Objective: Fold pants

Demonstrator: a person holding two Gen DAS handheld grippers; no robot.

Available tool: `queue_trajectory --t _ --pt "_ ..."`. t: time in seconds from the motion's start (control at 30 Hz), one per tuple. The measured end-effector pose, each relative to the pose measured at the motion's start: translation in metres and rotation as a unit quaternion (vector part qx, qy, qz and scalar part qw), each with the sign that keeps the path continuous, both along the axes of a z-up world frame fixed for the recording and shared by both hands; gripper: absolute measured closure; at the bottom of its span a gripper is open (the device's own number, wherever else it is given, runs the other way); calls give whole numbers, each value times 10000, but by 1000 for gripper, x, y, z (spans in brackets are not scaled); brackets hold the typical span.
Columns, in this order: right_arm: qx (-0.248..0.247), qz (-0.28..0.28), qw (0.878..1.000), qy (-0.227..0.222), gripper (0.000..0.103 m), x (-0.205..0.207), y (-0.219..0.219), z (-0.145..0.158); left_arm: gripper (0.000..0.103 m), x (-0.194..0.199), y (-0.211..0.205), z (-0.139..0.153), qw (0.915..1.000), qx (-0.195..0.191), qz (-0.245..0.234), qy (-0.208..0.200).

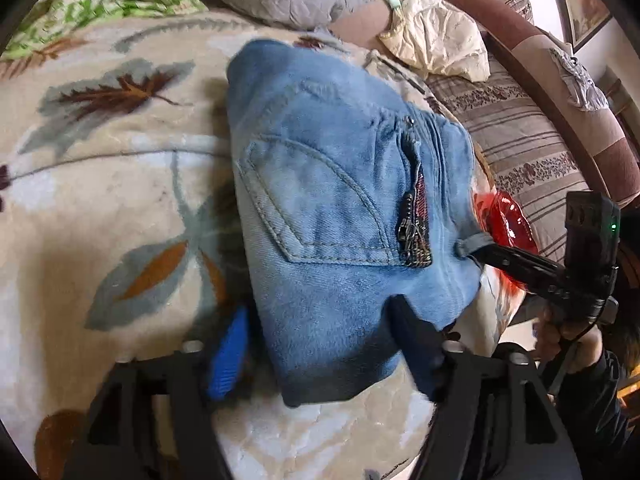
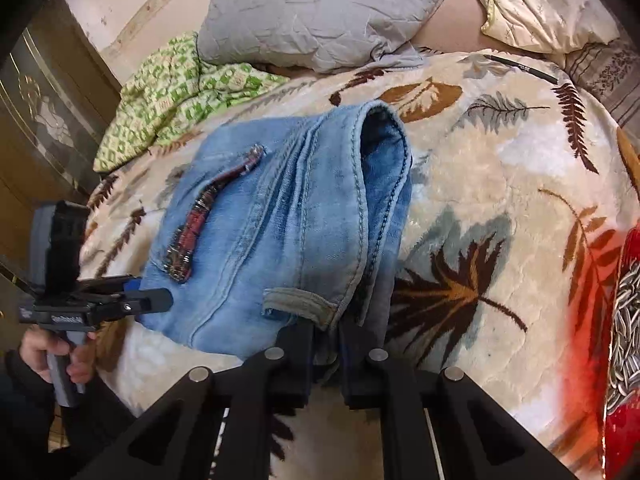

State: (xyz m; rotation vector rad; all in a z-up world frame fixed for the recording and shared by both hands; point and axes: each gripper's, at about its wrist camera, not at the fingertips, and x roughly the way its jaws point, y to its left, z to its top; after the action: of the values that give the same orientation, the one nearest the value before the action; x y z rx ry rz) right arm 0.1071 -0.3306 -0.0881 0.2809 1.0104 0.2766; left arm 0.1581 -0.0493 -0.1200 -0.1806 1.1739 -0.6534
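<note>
Light blue jeans [image 1: 336, 208] lie folded into a compact bundle on a leaf-patterned blanket [image 1: 100, 160]. They also show in the right wrist view [image 2: 280, 220], back pocket and zipper trim up. My left gripper [image 1: 320, 344] straddles the near edge of the bundle, its jaws wide apart, one blue-padded finger [image 1: 228, 356] on the left and one black finger on the right. My right gripper [image 2: 326, 332] is shut on the jeans' waistband edge next to a belt loop [image 2: 300, 300]. It appears in the left wrist view [image 1: 480, 250] at the bundle's right edge.
A grey pillow [image 2: 320, 12], a green patterned cloth [image 2: 180, 84] and a cream quilt [image 2: 540, 4] lie at the bed's far side. A red bowl of seeds [image 2: 624, 320] sits on the blanket to the right. A striped sofa cushion [image 1: 520, 152] is beyond.
</note>
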Motion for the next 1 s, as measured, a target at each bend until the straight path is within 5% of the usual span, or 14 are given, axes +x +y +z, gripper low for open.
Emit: queue_trajectory --t 0.07,0.1,0.13,0.33,0.57,0.67,0.73,0.77,0.8,1.0 --pt "151 -162 9997 -48 35 -6 -10 9 9 -3 9 11 9994 146 227 -202" --pt "263 -298 9991 -150 1 -9 -17 14 8 -3 14 19 9991 66 294 -310" --pt "434 -443 9976 -321 0 -11 -23 19 7 0 18 25 9987 -7 349 -370" --pt "1645 -795 9832 33 0 22 -47 7 1 38 24 30 9964 -351 770 -47" --pt "2009 -699 9752 608 6 54 -39 -28 1 65 -4 7 9964 -306 681 408" --pt "2049 -541 9751 652 20 60 -34 -33 1 70 -13 0 9972 -98 566 483" --pt "1850 -406 9795 685 38 64 -29 -35 1 71 -15 0 9978 -35 524 395" --pt "1633 -349 9835 700 44 66 -24 -36 15 70 -16 1 9984 -78 464 312" --pt "1507 -302 9856 709 59 67 -21 -37 50 70 -17 1 9987 -171 353 316" --pt "1127 -193 9928 351 76 57 -11 -18 68 61 -27 18 9999 -44 95 -127"
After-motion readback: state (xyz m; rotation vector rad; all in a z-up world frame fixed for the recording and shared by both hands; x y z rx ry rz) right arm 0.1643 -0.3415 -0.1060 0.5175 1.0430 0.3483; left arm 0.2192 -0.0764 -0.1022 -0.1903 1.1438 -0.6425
